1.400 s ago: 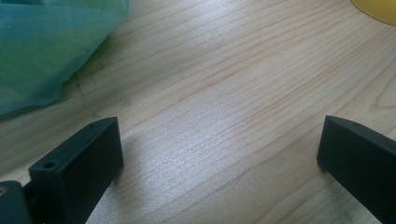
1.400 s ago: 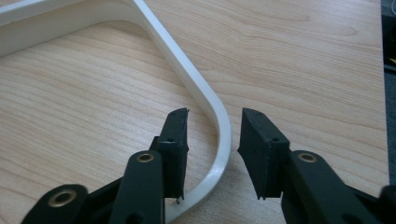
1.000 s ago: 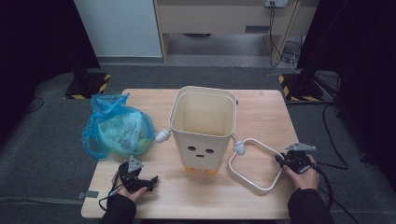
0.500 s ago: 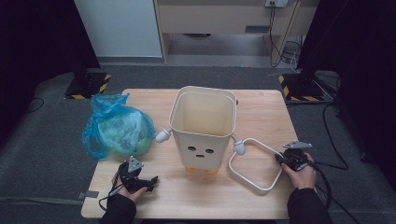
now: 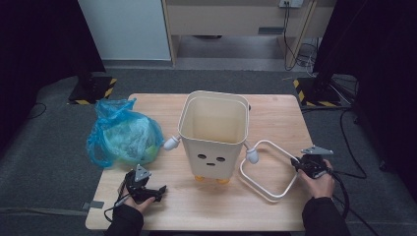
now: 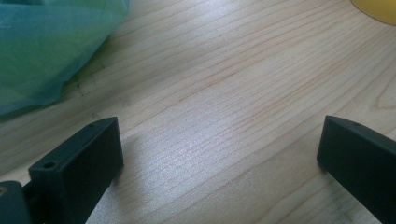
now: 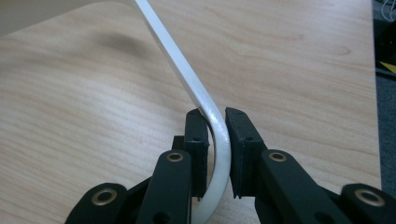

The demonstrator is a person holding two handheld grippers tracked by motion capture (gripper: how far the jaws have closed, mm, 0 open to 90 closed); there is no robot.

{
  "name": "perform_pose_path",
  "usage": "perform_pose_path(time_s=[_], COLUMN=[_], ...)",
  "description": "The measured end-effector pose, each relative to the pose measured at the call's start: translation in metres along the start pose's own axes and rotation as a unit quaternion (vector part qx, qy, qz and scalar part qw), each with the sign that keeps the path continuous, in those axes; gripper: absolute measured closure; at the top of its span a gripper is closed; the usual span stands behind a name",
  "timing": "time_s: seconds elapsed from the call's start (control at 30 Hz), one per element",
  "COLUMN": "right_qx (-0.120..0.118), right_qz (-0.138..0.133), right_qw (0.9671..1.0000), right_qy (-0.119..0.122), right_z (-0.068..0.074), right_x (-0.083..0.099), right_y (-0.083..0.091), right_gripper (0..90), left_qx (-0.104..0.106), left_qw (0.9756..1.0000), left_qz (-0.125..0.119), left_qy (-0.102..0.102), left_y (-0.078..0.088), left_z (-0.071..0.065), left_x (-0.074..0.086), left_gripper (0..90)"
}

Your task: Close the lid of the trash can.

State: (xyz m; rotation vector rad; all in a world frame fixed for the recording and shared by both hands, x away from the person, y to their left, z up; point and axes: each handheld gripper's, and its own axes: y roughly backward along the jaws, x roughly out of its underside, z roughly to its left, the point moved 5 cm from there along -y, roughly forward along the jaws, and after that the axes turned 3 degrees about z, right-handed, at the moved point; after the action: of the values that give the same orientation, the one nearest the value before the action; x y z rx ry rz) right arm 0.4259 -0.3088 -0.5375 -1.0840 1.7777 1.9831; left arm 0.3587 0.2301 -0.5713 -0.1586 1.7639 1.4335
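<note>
A cream bin (image 5: 214, 132) with a face, stubby arms and yellow feet stands upright at the middle of the wooden table (image 5: 275, 113). A white rounded-square ring (image 5: 268, 189) lies to its right. My right gripper (image 5: 299, 164) is at the ring's right corner. In the right gripper view its jaws have just been closing, and the right gripper (image 7: 215, 116) is shut on the curved white ring (image 7: 187, 74). My left gripper (image 5: 160, 189) rests near the front left of the table. It stands open (image 6: 219, 140) over bare wood.
A knotted blue plastic bag (image 5: 123, 135) full of greenish contents sits at the table's left, close to the left gripper and at the upper left of its view (image 6: 42, 46). Dark floor, cables and black stands surround the table.
The right hand has shifted only slightly at the ring's corner. The left hand, bin and bag have kept still.
</note>
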Motion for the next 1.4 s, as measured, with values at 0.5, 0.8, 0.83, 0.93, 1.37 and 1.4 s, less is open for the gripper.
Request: perform_pose_path(time_s=[0.5, 0.8, 0.83, 0.93, 1.37, 1.4], right_qx=[0.048, 0.069, 0.069, 0.072, 0.091, 0.091], right_qz=[-0.060, -0.110, -0.112, -0.125, -0.181, -0.186], right_qw=[0.9963, 0.9893, 0.9890, 0.9875, 0.9744, 0.9735], right_qy=[-0.037, -0.066, -0.068, -0.064, -0.098, -0.096], right_z=[-0.006, -0.007, -0.007, -0.006, -0.010, -0.012], right_x=[-0.024, -0.045, -0.047, -0.055, -0.086, -0.089], right_y=[0.015, 0.027, 0.028, 0.032, 0.060, 0.063], right_gripper=[79.1, 78.6, 78.6, 78.3, 77.9, 77.8], left_qx=[-0.001, -0.001, -0.001, -0.001, -0.001, -0.001], left_qw=[1.0000, 1.0000, 1.0000, 1.0000, 1.0000, 1.0000], left_qz=[0.000, 0.000, 0.000, 0.000, 0.000, 0.000], left_qy=[0.002, 0.002, 0.002, 0.002, 0.002, 0.002], left_y=[0.000, 0.000, 0.000, 0.000, 0.000, 0.000], left_z=[0.000, 0.000, 0.000, 0.000, 0.000, 0.000], left_x=[0.000, 0.000, 0.000, 0.000, 0.000, 0.000], left_gripper=[0.0, 0.0, 0.0, 0.0, 0.0, 0.0])
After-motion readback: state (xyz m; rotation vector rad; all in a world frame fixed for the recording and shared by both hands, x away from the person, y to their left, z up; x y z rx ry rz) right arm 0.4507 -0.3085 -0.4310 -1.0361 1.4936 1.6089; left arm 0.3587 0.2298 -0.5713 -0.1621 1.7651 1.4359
